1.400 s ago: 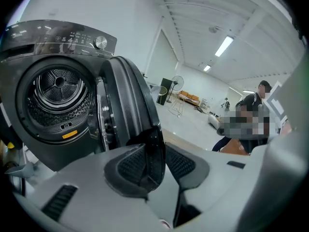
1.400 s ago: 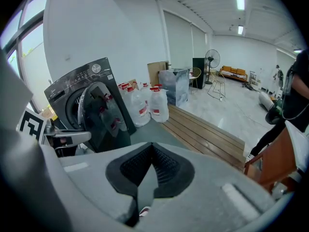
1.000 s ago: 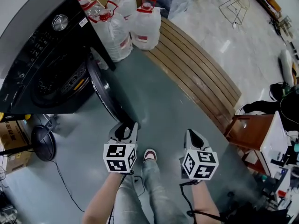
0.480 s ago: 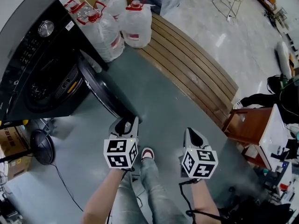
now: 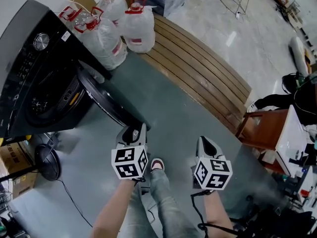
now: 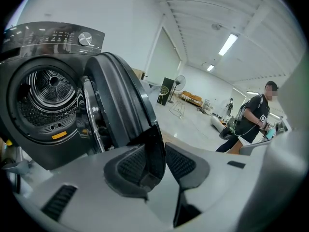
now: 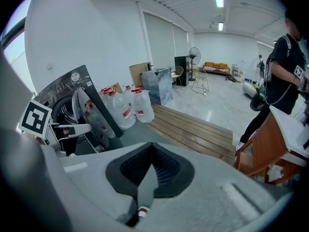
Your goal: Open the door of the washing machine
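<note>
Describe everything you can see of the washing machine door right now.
The door is a round, dark, glossy porthole door. It looks like plastic, with a bulging outer face and a shiny metal ring on its inner side. It stands swung wide open from the front of the washing machine, hinged to the right of the uncovered drum opening as the left gripper view shows it. Its free edge sits between the jaws of the left gripper, whose ribbed pads close on it from both sides. Nothing else touches it.

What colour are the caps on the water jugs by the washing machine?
The caps are red, clearest in head view.
</note>
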Tool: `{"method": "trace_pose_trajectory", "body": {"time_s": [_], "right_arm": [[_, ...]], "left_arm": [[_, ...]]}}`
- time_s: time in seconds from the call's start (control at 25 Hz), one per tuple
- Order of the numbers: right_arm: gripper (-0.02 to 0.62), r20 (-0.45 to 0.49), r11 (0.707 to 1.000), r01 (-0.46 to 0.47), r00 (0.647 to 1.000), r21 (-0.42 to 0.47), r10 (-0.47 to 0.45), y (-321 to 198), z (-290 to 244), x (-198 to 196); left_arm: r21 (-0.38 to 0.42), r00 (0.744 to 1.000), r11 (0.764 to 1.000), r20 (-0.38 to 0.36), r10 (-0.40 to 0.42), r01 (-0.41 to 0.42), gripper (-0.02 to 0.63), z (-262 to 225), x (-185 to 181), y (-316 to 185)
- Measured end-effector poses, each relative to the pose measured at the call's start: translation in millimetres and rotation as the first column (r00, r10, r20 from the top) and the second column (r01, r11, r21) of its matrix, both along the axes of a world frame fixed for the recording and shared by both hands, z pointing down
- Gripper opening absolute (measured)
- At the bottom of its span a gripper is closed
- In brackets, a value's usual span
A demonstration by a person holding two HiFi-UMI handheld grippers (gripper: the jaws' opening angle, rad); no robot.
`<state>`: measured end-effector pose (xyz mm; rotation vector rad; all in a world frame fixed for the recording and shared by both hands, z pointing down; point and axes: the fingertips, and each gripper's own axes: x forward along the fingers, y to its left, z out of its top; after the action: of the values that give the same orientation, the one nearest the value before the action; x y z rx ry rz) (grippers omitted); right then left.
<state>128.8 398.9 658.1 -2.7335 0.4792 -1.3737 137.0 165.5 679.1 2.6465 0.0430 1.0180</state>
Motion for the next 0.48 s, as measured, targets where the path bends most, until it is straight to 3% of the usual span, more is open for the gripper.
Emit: {"method": "trace_pose_trajectory", "body": {"time_s": [0.48], "right_arm": [[0.005, -0.007, 1.000, -0.006, 1.000, -0.006, 0.006, 3.7, -4.2, -1.0]], "left_arm": [[0.002, 1.000, 1.000, 0.004, 0.011, -0.011, 0.129, 1.5, 4.7, 4.6]]}}
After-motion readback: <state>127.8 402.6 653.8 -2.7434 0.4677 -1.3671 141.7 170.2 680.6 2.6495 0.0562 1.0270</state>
